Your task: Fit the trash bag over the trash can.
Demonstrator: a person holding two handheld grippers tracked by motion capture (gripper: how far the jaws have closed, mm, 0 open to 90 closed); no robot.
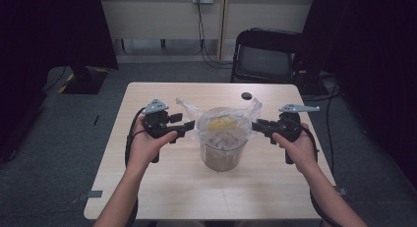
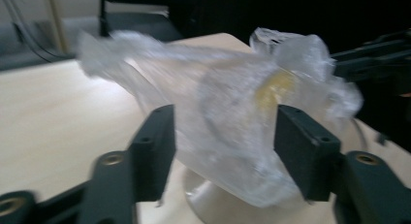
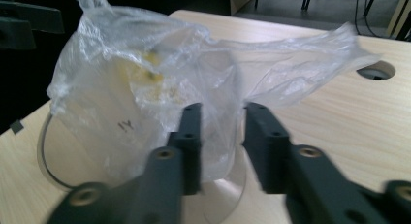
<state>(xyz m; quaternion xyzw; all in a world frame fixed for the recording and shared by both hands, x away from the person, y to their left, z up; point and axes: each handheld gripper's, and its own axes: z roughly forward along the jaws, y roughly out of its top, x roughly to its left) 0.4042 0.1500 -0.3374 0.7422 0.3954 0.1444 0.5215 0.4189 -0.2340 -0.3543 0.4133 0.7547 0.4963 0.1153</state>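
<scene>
We work at the near edge of the tabletop [image 1: 147, 187], a hand-held gripper in each hand, one clear plastic beaker [image 1: 222, 148] between us and the far edge. The left hand-held gripper [image 1: 189, 125] stands with its jaws apart, the film of the single clear plastic bag [image 1: 223, 121] lying between them but, as far as the blurred left gripper view lets us judge, not pinched; the right hand-held gripper [image 1: 255, 125] has its jaws narrower yet also apart, a fold of bag hanging in the gap with neither pad plainly pressing on it. We hold the two grippers level with the beaker's rim and on opposite sides, apparently so the bag can be spread or drawn over the mouth evenly from both flanks. The bag sits in and over the beaker, near the middle of the tabletop, its loose corners flaring up toward the far side; something yellow [image 1: 220, 123] shows through the film near the top, and we cannot tell what it is. Beyond it, one round cable hole [image 1: 246, 96] marks the far edge of the tabletop, and past that stands one black folding chair [image 1: 265, 57] against the wall. In all: two grippers, one bag, one beaker.
</scene>
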